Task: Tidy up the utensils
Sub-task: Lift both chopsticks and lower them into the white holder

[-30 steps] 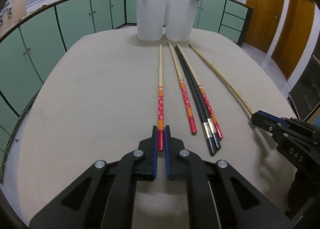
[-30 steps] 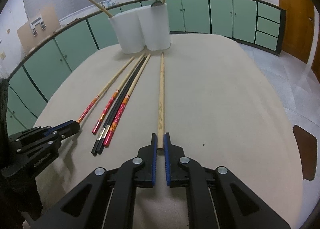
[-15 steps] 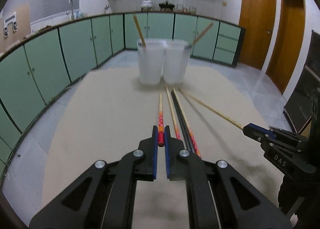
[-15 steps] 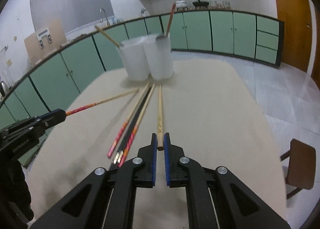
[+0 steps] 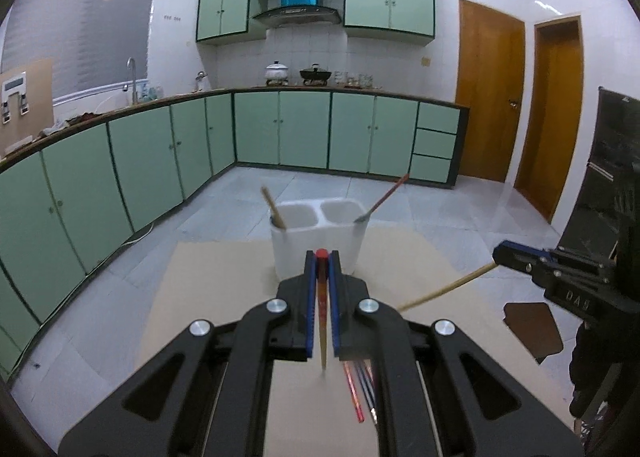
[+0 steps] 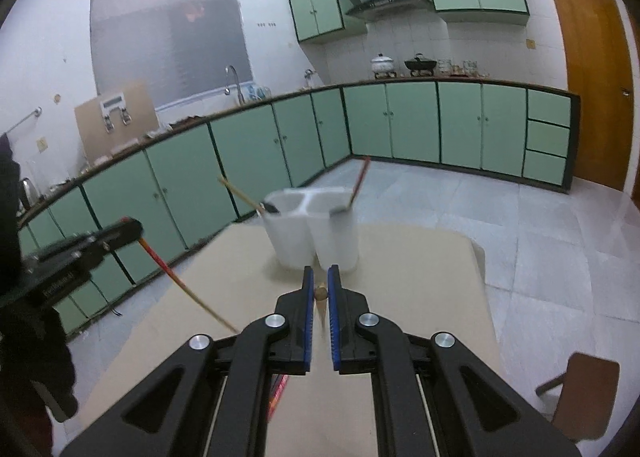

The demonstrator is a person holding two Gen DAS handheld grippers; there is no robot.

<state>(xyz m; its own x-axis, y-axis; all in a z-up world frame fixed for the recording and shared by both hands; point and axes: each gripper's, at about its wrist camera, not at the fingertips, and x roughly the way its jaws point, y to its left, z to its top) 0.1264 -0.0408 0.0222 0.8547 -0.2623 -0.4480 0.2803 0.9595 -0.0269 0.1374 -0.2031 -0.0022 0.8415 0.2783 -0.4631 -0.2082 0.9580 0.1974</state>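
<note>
My left gripper (image 5: 321, 257) is shut on a red-patterned chopstick (image 5: 322, 321) that hangs down, tip toward the table. It also shows in the right wrist view (image 6: 180, 284), held by the left gripper (image 6: 132, 227). My right gripper (image 6: 319, 284) is shut on a plain wooden chopstick (image 6: 321, 294), seen in the left wrist view (image 5: 444, 289) slanting down from the right gripper (image 5: 498, 253). A white two-compartment holder (image 5: 316, 241) stands at the table's far end with a wooden chopstick (image 5: 273, 209) in its left cup and a red-handled utensil (image 5: 386, 197) in its right.
Several chopsticks (image 5: 360, 389), red-patterned and black, lie on the beige table (image 5: 208, 297) under my left gripper. A brown chair (image 6: 580, 393) stands right of the table. Green cabinets (image 5: 120, 177) line the walls.
Both grippers have lifted their chopsticks off the table and tilted them downward. Both have risen well above the table, with the holder now below and ahead.
</note>
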